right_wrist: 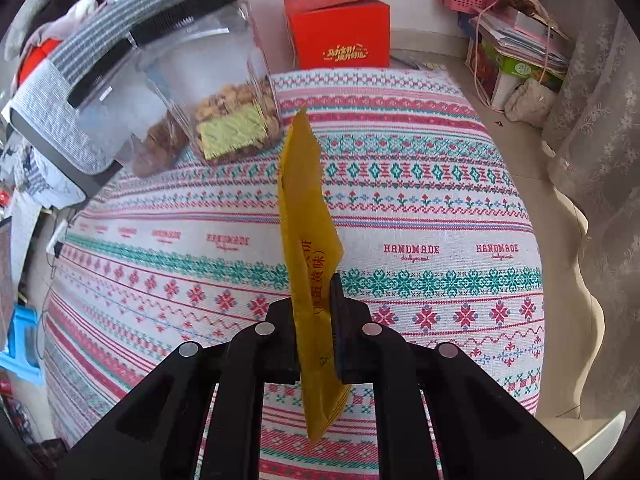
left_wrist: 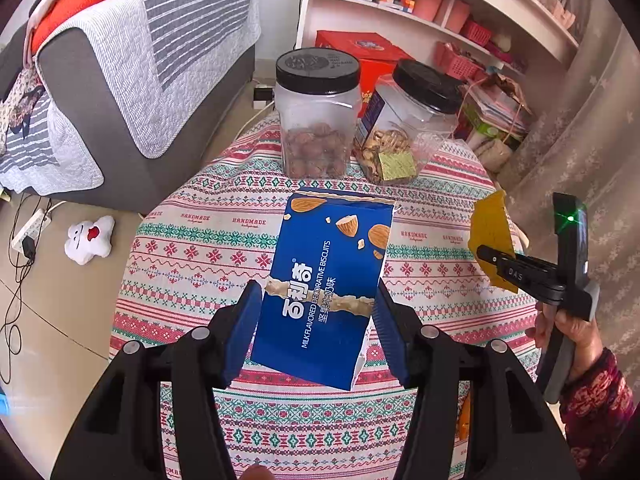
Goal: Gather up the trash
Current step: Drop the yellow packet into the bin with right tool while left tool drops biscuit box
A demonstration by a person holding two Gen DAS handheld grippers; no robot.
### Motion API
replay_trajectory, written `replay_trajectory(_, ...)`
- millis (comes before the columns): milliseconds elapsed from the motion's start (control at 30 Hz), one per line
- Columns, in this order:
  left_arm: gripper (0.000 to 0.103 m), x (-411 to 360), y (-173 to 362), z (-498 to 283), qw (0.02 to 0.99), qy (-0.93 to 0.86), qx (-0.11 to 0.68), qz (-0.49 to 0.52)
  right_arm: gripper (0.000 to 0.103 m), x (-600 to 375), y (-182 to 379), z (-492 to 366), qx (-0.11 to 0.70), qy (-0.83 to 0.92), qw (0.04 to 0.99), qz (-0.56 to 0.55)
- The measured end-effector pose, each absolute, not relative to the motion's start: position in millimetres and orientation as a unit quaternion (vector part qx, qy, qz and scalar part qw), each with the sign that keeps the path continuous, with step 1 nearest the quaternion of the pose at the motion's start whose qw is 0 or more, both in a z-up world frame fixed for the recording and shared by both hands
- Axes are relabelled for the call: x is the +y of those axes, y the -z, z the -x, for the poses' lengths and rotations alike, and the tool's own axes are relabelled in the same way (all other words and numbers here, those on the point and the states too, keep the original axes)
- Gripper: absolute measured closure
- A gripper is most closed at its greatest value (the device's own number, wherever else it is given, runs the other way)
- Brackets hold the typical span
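A blue biscuit box (left_wrist: pixel 328 284) is held between the blue pads of my left gripper (left_wrist: pixel 318 312), tilted above the patterned tablecloth (left_wrist: pixel 192 256). My right gripper (right_wrist: pixel 316 312) is shut on a yellow snack wrapper (right_wrist: pixel 308 216), which stands upright above the tablecloth (right_wrist: pixel 420 208). In the left wrist view the right gripper (left_wrist: pixel 486 254) shows at the right edge with the yellow wrapper (left_wrist: pixel 490 232) in it, held by a hand in a red patterned sleeve.
Two clear jars with black lids, one of nuts (left_wrist: pixel 316 116) and one of snacks (left_wrist: pixel 404 128), stand at the table's far side. A red box (right_wrist: pixel 340 28), shelves (left_wrist: pixel 432 12) and a sofa (left_wrist: pixel 132 80) lie beyond. A white plush toy (left_wrist: pixel 89 239) lies on the floor.
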State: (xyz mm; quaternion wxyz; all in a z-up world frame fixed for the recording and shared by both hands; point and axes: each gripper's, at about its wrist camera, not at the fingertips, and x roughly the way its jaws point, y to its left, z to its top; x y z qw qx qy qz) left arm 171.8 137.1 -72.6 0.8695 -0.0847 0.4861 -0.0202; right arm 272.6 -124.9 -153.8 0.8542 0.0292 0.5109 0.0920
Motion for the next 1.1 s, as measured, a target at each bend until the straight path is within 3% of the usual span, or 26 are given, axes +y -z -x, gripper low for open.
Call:
replay_trajectory(500, 0.048, 119, 9, -145, 0.92, 0.019, 0.37, 0.127, 0.093, -135, 50, -191, 0.37, -0.073, 0.924, -0.068)
replay_trajectory(1100, 0.048, -1, -21, -111, 0.939, 0.12, 0.307, 0.1, 0.092, -261, 11, -78, 0.291, 0.166, 0.939, -0.081)
